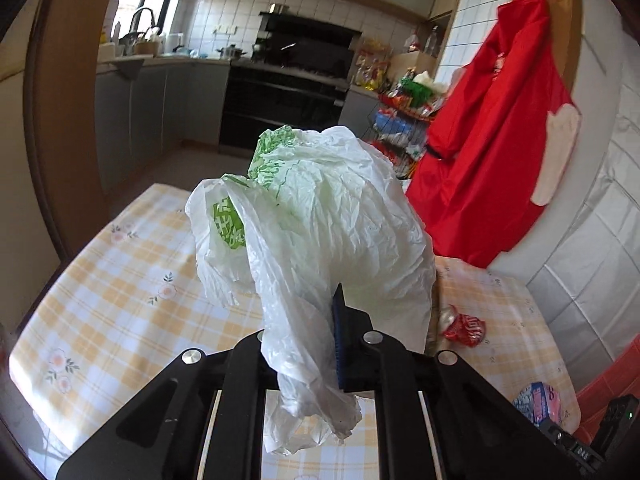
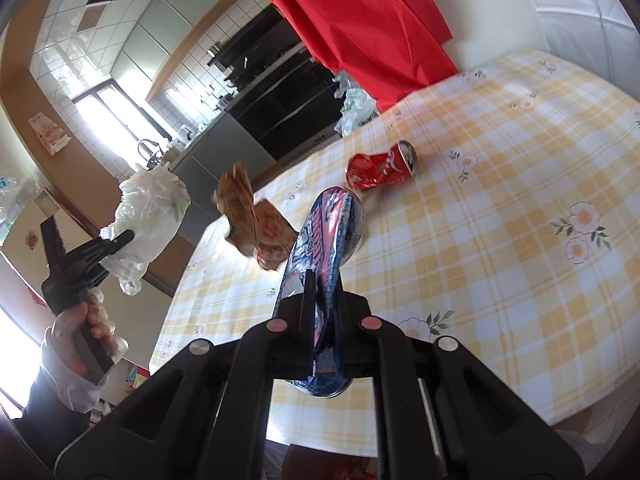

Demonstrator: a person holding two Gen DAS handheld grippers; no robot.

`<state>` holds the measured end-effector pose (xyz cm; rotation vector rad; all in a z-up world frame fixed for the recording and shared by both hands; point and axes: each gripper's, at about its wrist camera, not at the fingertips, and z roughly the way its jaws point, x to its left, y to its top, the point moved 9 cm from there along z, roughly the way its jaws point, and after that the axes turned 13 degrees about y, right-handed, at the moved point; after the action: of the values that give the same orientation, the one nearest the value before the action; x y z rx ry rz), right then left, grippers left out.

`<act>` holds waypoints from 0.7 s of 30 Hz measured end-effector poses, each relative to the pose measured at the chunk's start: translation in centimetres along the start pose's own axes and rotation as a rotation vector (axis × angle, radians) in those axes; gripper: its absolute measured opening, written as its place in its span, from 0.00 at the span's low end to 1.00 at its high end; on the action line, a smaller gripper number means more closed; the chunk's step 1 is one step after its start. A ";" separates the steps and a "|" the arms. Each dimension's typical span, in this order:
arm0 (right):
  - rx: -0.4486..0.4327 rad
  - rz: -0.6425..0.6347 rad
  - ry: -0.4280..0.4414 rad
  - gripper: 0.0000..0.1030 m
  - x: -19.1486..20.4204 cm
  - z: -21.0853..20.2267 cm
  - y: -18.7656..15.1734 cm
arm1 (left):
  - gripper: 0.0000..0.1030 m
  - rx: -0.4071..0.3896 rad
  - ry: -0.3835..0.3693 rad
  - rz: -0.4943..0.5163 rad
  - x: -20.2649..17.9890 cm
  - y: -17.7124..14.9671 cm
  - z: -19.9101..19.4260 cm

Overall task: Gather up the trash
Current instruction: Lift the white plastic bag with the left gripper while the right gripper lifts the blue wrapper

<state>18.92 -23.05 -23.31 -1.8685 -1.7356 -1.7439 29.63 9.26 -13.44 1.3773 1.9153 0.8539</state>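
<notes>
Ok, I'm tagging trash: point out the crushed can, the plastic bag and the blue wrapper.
crushed can point(image 2: 380, 168), right wrist view, dented red side.
plastic bag point(image 1: 340, 216), left wrist view, crumpled white body.
blue wrapper point(image 2: 328, 232), right wrist view, printed face.

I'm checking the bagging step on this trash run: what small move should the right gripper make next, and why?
Probably carry the blue snack wrapper left toward the white plastic bag. The right gripper is shut on the wrapper above the table, while the left gripper holds the bag up off to the left, apart from it.

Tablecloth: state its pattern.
Yellow-and-white check with small flowers on the tablecloth; right wrist view shows it best.
</notes>
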 end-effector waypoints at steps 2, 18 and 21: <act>-0.020 -0.008 0.010 0.10 0.9 -1.2 0.2 | 0.11 -0.014 -0.028 0.029 -0.6 -0.2 -2.1; -0.156 -0.189 -0.003 0.10 8.4 -12.2 0.5 | 0.11 0.040 -0.365 0.137 -4.2 -11.4 -16.9; -0.173 -0.220 -0.009 0.10 9.5 -14.0 0.2 | 0.11 0.038 -0.391 0.147 -4.2 -13.1 -19.0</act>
<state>7.40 -26.24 -11.37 -1.8080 -1.9151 -2.0268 8.46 -0.73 -12.01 1.5896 1.5531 0.5638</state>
